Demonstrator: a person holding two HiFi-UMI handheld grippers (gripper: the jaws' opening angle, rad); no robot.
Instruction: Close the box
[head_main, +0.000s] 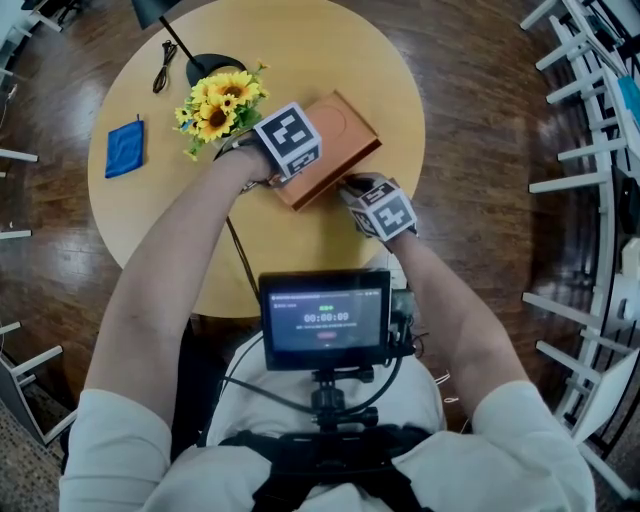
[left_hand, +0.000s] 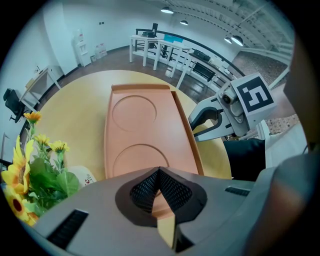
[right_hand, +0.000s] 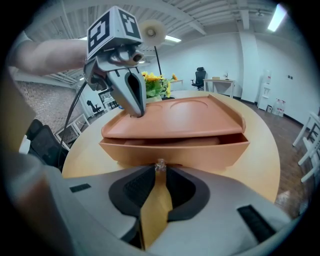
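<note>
Left gripper (left_hand: 159, 171) jaws together, tips down on the orange box (left_hand: 145, 135) top. Right gripper (right_hand: 159, 172) pinched tight on the small knob (right_hand: 160, 164) of the drawer (right_hand: 200, 150), which sits slightly out.

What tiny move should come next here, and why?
Probably ease the right gripper forward: it pinches the small knob, the drawer juts out from the box, and the left gripper rests its tip on the box's top, seemingly steadying it.
</note>
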